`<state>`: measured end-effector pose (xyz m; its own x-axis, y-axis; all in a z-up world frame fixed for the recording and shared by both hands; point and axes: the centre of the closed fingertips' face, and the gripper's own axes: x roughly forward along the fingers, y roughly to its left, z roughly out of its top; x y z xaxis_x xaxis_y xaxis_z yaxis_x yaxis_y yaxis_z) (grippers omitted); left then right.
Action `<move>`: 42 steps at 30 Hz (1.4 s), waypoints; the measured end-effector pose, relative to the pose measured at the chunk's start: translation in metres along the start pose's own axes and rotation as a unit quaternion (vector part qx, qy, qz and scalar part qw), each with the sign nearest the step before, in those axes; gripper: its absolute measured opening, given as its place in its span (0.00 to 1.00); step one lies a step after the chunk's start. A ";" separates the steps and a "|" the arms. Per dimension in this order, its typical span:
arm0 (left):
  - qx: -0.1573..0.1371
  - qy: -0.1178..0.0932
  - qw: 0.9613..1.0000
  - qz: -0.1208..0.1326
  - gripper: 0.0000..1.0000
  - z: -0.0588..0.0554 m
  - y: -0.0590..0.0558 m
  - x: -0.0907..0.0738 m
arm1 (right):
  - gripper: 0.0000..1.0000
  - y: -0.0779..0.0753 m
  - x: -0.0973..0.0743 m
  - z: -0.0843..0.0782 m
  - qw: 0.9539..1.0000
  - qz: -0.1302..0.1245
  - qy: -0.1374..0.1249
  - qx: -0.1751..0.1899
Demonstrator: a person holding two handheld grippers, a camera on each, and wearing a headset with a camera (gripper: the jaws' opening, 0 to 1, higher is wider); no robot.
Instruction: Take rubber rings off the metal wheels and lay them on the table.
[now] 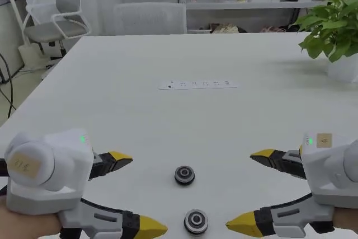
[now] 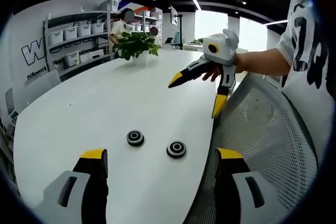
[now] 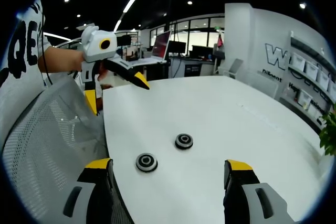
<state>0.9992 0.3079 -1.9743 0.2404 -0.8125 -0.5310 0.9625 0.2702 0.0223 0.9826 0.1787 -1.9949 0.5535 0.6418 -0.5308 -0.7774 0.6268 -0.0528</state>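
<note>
On the left, the left gripper [image 1: 137,193] hovers over the near edge of the white table [image 1: 112,99], its yellow-tipped jaws spread wide and holding nothing. Between the two grippers, two small wheels lie flat on the table, each a dark ring around a metal hub. The farther wheel [image 1: 184,175] sits about level with the upper jaw tips. The nearer wheel [image 1: 196,221] lies just beside it toward the table edge, level with the lower jaw tips. Both wheels are clear of every jaw, roughly midway between the grippers. In the left gripper view they lie ahead of the open jaws. On the right, the right gripper [image 1: 250,190] faces the left one, its jaws also wide apart and empty. Farther back, a power strip [image 1: 198,84] lies mid-table, and a green plant [image 1: 333,26] stands at the right edge.
</note>
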 end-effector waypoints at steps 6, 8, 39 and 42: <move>0.004 0.008 1.000 -0.005 0.81 -0.004 -0.002 0.004 | 0.85 0.004 0.007 -0.006 1.000 0.009 0.008 -0.008; 0.004 0.007 1.000 -0.007 0.81 -0.003 -0.003 0.005 | 0.85 0.006 0.009 -0.007 1.000 0.016 0.009 -0.011; 0.034 0.035 0.999 -0.023 0.68 -0.012 0.002 0.025 | 0.73 0.003 0.027 -0.024 0.995 0.064 0.041 -0.063; 0.036 0.035 0.998 -0.027 0.67 -0.011 0.002 0.027 | 0.71 0.005 0.029 -0.025 0.995 0.069 0.043 -0.065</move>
<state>1.0060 0.2920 -1.9980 0.1818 -0.7858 -0.5911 0.9808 0.1881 0.0515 0.9878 0.1893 -2.0315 0.4145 0.6742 -0.6113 -0.8797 0.4689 -0.0793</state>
